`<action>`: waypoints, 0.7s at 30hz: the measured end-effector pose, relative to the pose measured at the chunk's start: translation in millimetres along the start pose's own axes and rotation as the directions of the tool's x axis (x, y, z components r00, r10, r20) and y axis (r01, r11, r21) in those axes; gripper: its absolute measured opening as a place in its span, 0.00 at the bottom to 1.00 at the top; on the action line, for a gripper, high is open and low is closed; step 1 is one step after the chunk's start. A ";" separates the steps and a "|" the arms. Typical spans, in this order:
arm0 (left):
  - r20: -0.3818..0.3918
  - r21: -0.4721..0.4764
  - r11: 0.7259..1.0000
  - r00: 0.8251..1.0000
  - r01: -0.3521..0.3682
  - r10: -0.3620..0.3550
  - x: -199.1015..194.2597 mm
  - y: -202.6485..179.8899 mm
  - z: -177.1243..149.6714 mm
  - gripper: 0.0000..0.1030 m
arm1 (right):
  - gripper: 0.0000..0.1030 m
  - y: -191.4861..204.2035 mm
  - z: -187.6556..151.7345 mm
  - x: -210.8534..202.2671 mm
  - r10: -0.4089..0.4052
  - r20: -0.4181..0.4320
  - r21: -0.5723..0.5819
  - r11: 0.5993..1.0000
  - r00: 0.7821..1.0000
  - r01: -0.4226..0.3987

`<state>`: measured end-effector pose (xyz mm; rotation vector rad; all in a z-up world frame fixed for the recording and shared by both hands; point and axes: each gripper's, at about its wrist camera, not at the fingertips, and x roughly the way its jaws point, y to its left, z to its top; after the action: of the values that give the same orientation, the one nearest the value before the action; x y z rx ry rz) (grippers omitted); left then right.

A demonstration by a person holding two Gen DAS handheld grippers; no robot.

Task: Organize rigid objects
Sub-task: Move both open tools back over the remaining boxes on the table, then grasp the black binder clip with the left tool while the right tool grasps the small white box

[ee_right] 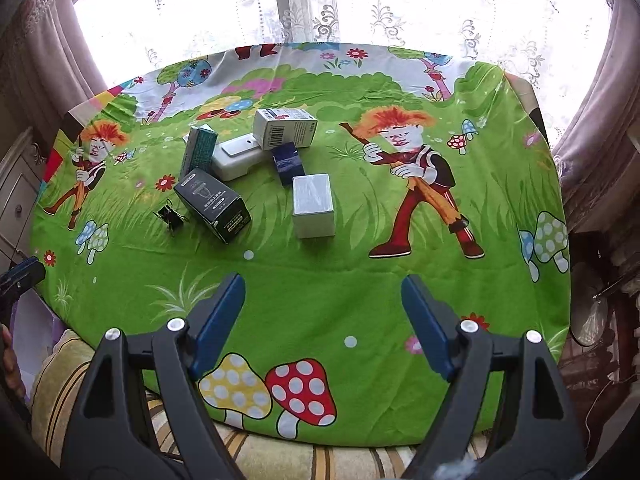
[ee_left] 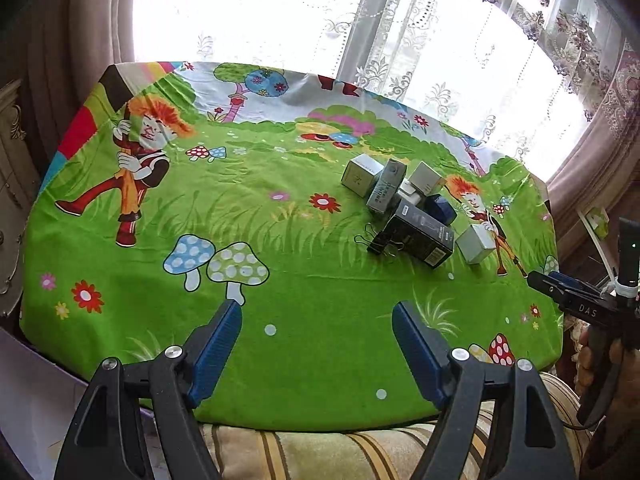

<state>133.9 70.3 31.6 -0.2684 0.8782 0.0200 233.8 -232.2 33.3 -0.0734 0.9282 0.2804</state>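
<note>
1. Step in hand: approach. Nothing is gripped and the boxes appear unsorted, so the organizing reads as not yet begun.
2. Left gripper: jaws spread wide, nothing between them. It hangs over the near part of the cartoon-print tablecloth, well apart from the pile.
3. Right gripper: jaws spread wide, empty, over the near edge of the cloth, facing the pile.
4. Location of the task items: a loose cluster toward the far middle of the table.
   - black carton, lying at an angle at the near-left of the cluster.
   - black binder clips, just beside the black carton on its left.
   - silver-white box, standing apart at the near-right, closest to the right gripper.
   - dark blue box, just behind the silver-white box.
   - flat white box, at the centre, with the teal carton leaning beside it.
   - white barcode box, at the rear, apparently touching the flat white box.
5. Next move, as judged: advance the right gripper to the silver-white box, the only item with free sides. Align the jaws across its narrower faces before closing.
6. Caution: the central boxes lean on each other; pulling one first may topple the rest.
</note>
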 end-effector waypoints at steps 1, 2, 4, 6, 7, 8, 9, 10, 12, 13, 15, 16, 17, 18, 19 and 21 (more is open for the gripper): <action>-0.004 0.023 1.000 1.000 0.006 -0.006 6.6 -9.0 3.3 0.76 | 0.80 -0.9 1.3 2.0 0.000 0.005 0.002 1.000 1.000 0.000; -0.006 0.045 0.999 1.000 0.016 -0.016 12.5 -17.2 6.5 0.76 | 0.80 -1.8 2.7 3.7 0.004 0.009 0.005 1.000 1.000 -0.004; -0.019 0.067 0.997 0.999 0.038 -0.037 25.8 -29.9 13.5 0.76 | 0.80 -4.1 5.7 8.0 0.005 0.015 0.014 1.000 1.000 -0.005; -0.036 0.060 0.997 0.998 0.054 -0.052 39.5 -38.2 19.4 0.76 | 0.80 -6.5 9.5 14.5 0.000 0.016 0.029 1.000 1.000 -0.001; -0.048 0.045 0.997 0.997 0.058 -0.056 47.0 -40.6 22.3 0.76 | 0.80 -7.7 11.7 18.1 -0.003 0.014 0.035 0.999 1.000 0.003; -0.061 0.022 0.998 0.996 0.059 -0.058 54.4 -41.8 24.9 0.76 | 0.80 -8.5 13.7 21.4 -0.006 0.012 0.039 0.999 1.000 0.006; -0.072 -0.004 0.998 0.995 0.063 -0.063 62.1 -42.7 27.1 0.75 | 0.80 -9.1 15.7 24.4 -0.009 0.015 0.041 0.999 1.000 0.008; -0.084 -0.033 0.997 0.994 0.069 -0.071 70.1 -42.8 29.3 0.71 | 0.80 -9.0 17.8 27.5 -0.015 0.019 0.039 0.999 1.000 0.014; -0.101 -0.094 0.993 0.991 0.077 -0.087 84.3 -43.3 32.5 0.66 | 0.80 -8.9 21.9 34.8 -0.025 0.018 0.036 0.999 1.000 0.024; -0.108 -0.130 0.988 0.989 0.084 -0.099 91.1 -43.0 34.2 0.61 | 0.80 -9.0 23.6 38.3 -0.023 0.019 0.038 0.999 1.000 0.022; -0.124 -0.207 0.975 0.987 0.076 -0.103 103.7 -40.9 37.8 0.52 | 0.80 -8.4 27.6 45.0 -0.023 0.023 0.039 0.999 0.999 0.022; -0.127 -0.247 0.967 0.987 0.068 -0.102 108.6 -39.1 39.7 0.50 | 0.80 -8.0 29.3 48.2 -0.026 0.024 0.037 0.999 0.999 0.025; -0.129 -0.284 0.957 0.987 0.057 -0.097 113.1 -37.2 41.7 0.50 | 0.80 -7.7 31.1 51.3 -0.027 0.026 0.036 0.999 0.999 0.026; -0.130 -0.313 0.949 0.987 0.045 -0.090 116.7 -36.1 43.3 0.50 | 0.80 -7.2 32.5 53.8 -0.029 0.027 0.036 0.999 0.999 0.028; -0.133 -0.335 0.942 0.988 0.033 -0.081 120.2 -35.7 44.9 0.50 | 0.80 -6.2 34.0 56.6 -0.031 0.029 0.033 0.999 0.999 0.030; -0.153 -0.372 0.928 0.986 0.004 -0.066 129.1 -35.5 46.8 0.49 | 0.80 -3.9 36.5 62.7 -0.036 0.030 0.023 0.999 0.999 0.035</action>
<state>256.5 35.3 -30.4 -0.6479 1.0302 0.1336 298.8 -216.4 4.9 -0.0645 0.8985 0.2373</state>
